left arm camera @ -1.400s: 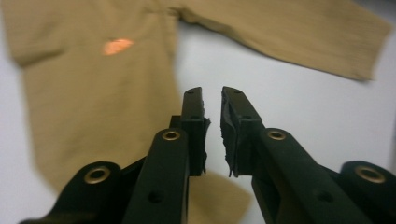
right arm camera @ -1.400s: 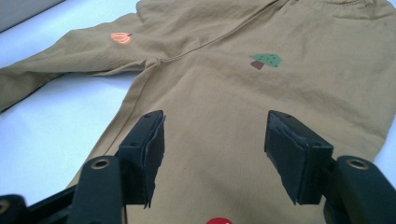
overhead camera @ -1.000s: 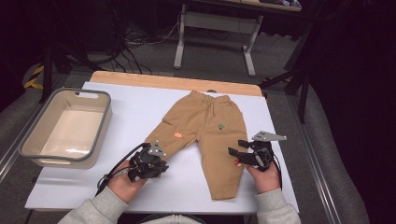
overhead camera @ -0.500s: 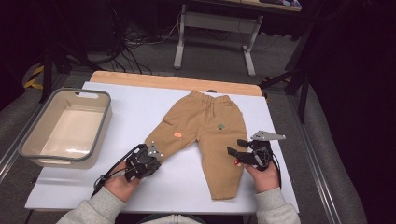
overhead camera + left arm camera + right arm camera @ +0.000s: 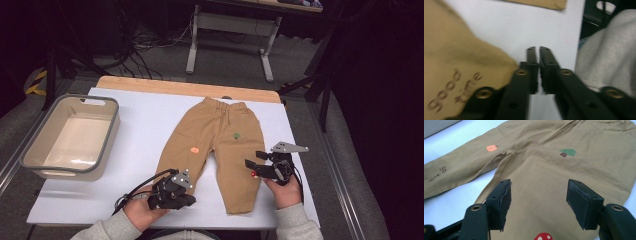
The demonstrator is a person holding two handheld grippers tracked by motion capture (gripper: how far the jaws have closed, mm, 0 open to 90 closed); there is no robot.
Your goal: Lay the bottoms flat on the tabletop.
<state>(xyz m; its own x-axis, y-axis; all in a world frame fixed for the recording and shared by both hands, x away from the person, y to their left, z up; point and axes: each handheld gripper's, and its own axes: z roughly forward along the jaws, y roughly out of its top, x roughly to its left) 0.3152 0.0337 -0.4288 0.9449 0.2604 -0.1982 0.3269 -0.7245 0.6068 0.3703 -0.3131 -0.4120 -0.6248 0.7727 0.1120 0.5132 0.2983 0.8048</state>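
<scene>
Tan toddler trousers (image 5: 220, 145) lie flat on the white table (image 5: 140, 120), waistband away from the person, 2 legs toward them. The left gripper (image 5: 176, 197) sits just beside the cuff of the left-hand leg. In the left gripper view its jaws stand together with a hair of gap and nothing between them — they have just been opening a touch. The "good time" print (image 5: 454, 86) lies right at that gripper's side. The right gripper (image 5: 253, 169) hovers over the right-hand leg with jaws apart, cloth under them but not pinched, and a red mushroom print (image 5: 544, 236) near its base. A grey bin (image 5: 107, 137) sits well apart at far left.

Likely step: grab the leg ends to fold. To do it well:
1. Open the left jaws wider and slide 1 pad under the hem edge.
2. Drop the right one lower — pinch both cloth layers near the cuff, not mid-leg.
3. Lift both evenly to avoid skewing.
</scene>
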